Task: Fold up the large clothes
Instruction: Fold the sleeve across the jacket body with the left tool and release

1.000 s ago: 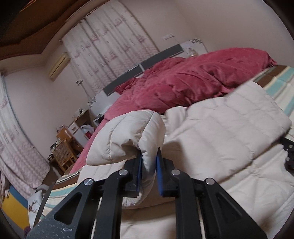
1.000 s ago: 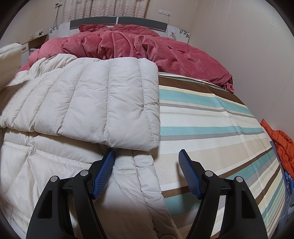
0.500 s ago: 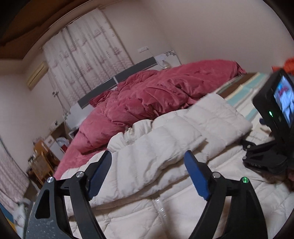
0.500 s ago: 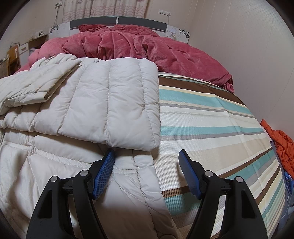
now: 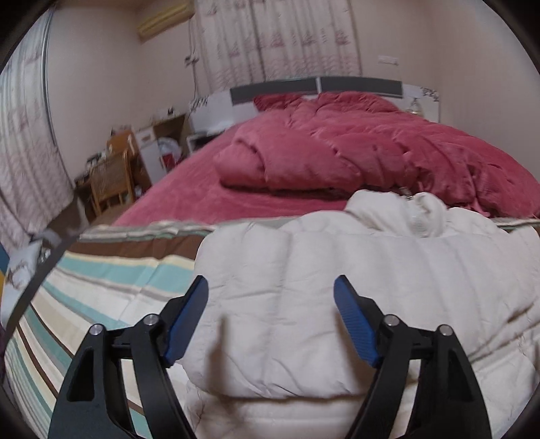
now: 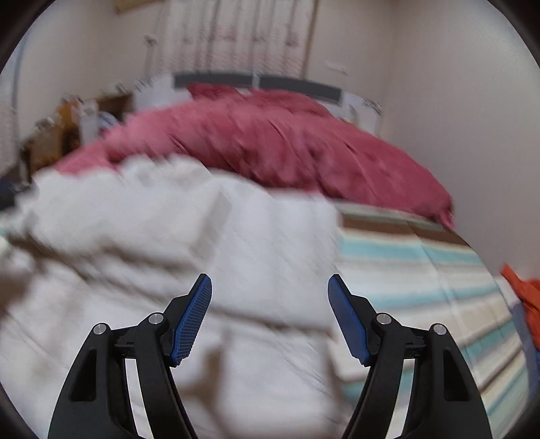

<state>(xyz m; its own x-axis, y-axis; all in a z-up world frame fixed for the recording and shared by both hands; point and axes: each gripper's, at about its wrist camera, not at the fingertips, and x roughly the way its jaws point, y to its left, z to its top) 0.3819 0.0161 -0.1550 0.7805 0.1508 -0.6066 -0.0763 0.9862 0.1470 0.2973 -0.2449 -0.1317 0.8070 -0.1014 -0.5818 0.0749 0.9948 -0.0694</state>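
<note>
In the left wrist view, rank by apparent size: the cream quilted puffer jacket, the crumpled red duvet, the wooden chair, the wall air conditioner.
1. Cream quilted puffer jacket, though nearness to the camera inflates it
2. Crumpled red duvet
3. Wooden chair
4. Wall air conditioner, partly cut off by the frame

Right wrist view is motion-blurred: white jacket (image 6: 175, 236) seams and folds unreadable, desk clutter (image 6: 67, 125) a smear. Orange cloth (image 6: 526, 297) cut off at right edge. Left wrist view: jacket (image 5: 337, 287) bottom cut off, desk items (image 5: 111, 152) too small.
</note>
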